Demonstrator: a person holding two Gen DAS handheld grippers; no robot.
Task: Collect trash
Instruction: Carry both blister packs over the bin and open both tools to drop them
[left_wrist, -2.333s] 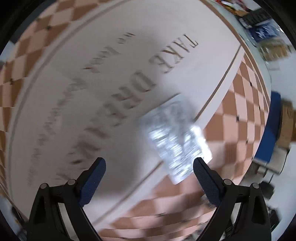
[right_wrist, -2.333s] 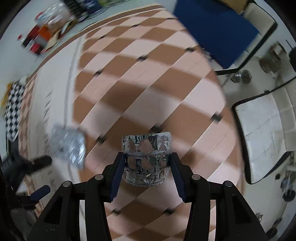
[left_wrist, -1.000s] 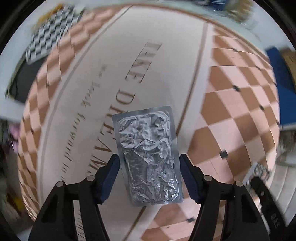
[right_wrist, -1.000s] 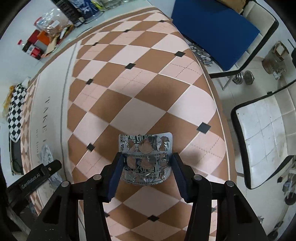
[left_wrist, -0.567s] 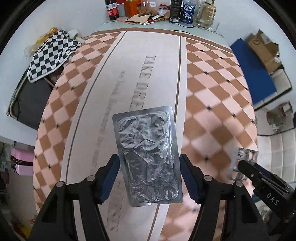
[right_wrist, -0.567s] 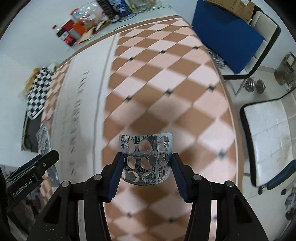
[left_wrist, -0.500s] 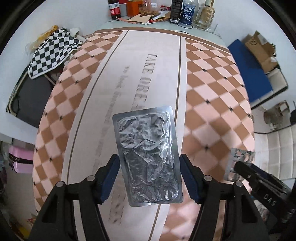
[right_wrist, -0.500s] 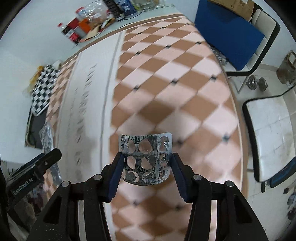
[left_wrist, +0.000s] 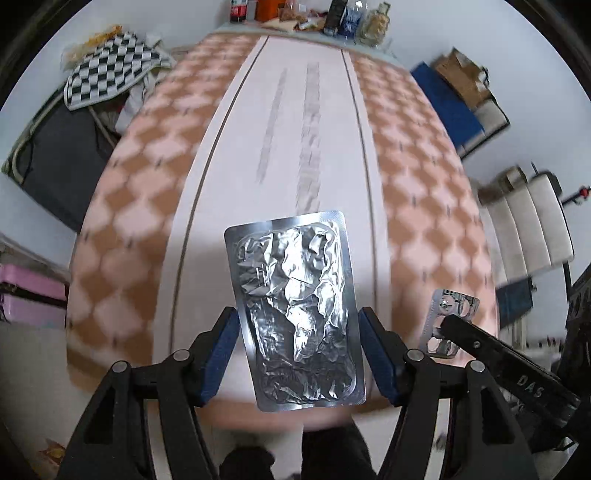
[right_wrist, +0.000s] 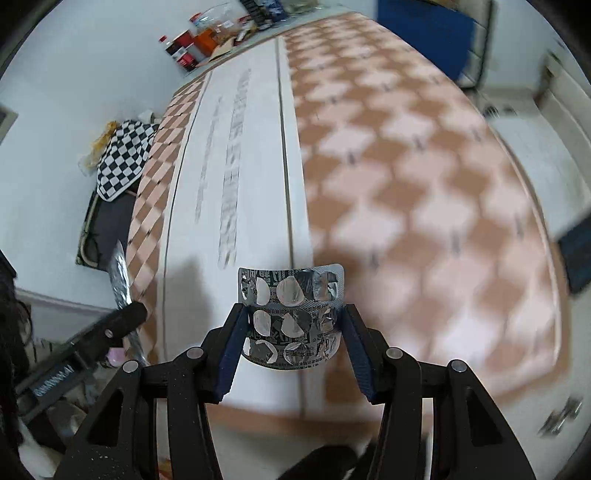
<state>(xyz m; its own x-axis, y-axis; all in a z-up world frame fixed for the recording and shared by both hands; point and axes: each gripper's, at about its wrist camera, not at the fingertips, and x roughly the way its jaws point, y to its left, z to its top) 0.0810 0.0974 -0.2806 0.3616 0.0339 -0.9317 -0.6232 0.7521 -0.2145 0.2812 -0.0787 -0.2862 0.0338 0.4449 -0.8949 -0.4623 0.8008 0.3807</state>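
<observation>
Left hand-held gripper (left_wrist: 297, 354) is clamping a crumpled foil pill sheet (left_wrist: 295, 310) by its long edges, sheet sticking up toward 12 o'clock. Right hand-held gripper (right_wrist: 291, 343) is pinching an emptied blister pack (right_wrist: 291, 314), bowed between the pads.

Both pieces are lifted clear of the tabletop (left_wrist: 147, 229); pickup looks done, drop-off left. No bin is showing in either view, so its place cannot be told.

The near tabletop edge is lying just under both grippers at 6 o'clock; the checkered cloth runs bare toward 12. The grippers are sitting near each other, the right at 4 o'clock in the left view. A checkered towel (left_wrist: 110, 62) is at 10 o'clock, bottles (left_wrist: 340, 18) at the far end.
</observation>
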